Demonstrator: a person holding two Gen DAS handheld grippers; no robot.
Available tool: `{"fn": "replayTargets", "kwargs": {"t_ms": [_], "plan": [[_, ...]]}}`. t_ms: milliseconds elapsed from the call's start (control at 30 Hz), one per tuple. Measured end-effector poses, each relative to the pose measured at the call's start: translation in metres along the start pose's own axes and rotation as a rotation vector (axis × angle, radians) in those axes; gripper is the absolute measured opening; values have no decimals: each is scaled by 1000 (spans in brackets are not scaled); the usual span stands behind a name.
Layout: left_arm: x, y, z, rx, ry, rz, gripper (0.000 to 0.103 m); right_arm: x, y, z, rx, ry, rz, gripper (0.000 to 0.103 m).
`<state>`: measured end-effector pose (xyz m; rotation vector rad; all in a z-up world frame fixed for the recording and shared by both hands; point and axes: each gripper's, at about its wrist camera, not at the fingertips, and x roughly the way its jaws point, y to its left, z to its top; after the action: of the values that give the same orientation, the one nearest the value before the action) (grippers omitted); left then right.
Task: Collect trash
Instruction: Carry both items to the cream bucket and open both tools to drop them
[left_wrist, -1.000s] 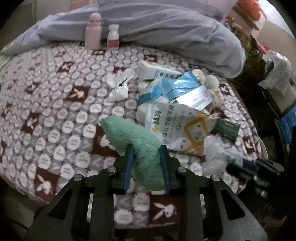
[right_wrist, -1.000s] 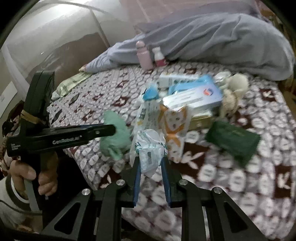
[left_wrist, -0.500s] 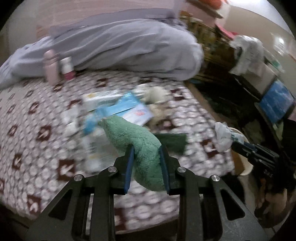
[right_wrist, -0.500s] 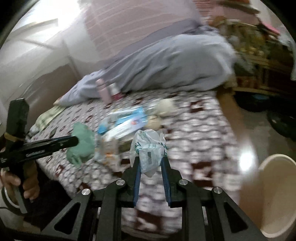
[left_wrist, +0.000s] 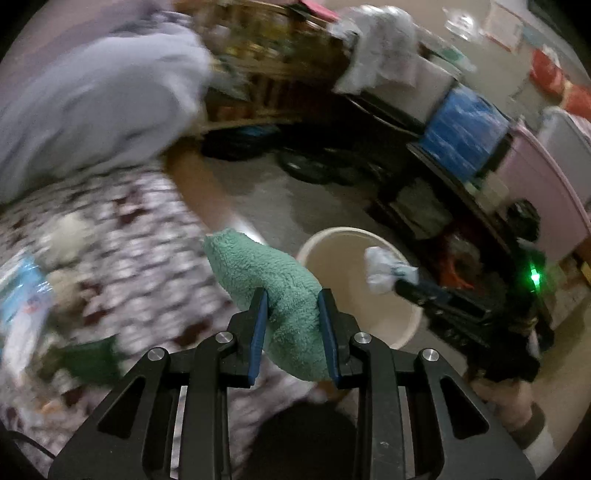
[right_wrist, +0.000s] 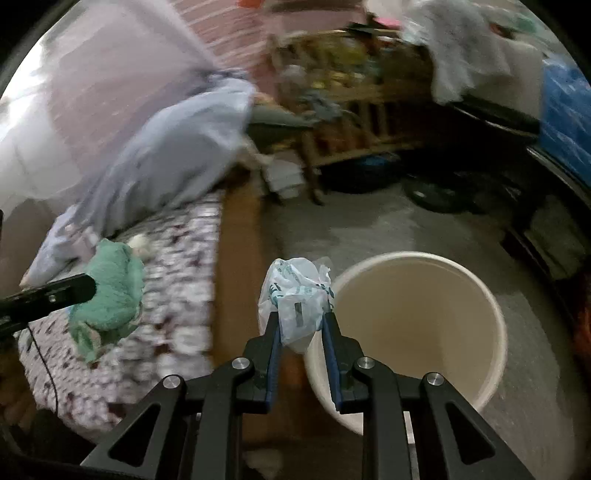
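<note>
Both swung to bucket (right_wrist: 495, 306); bag (right_wrist: 295, 295) in R gripper (right_wrist: 300, 332) (clamped).

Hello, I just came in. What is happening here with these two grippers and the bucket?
A person is collecting trash with a gripper in each hand. The left gripper is shut on a green fuzzy cloth; the right gripper is shut on a crumpled plastic bag. Both hang near a cream bucket on the floor beside the bed. Nothing shows inside the bucket, and neither item is released.
</note>
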<state>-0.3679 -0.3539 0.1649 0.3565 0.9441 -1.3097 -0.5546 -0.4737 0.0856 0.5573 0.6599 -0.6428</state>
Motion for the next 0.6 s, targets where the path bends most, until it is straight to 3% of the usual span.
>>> {"fn": "replayTargets", "kwargs": {"t_ms": [233,267,367,433,500,600], "plan": [[65,-53,17,69,53,-67,29,14,-52,-4,86,56,-111,21],[73,-55,18,66,58,-80,30,16,-56,-5,86,62,-122,23],[90,-54,20,40,87,-123,33,21,-65,-5,97,70,-151,53],[94,-52,20,26,95,-126,45,23,-70,-6,102,75,-152,55],[94,-52,17,21,91,-139,52,26,-71,-7,110,88,-152,55],[87,-46,12,30,96,-80,52,29,-70,-9,116,104,-138,55]]}}
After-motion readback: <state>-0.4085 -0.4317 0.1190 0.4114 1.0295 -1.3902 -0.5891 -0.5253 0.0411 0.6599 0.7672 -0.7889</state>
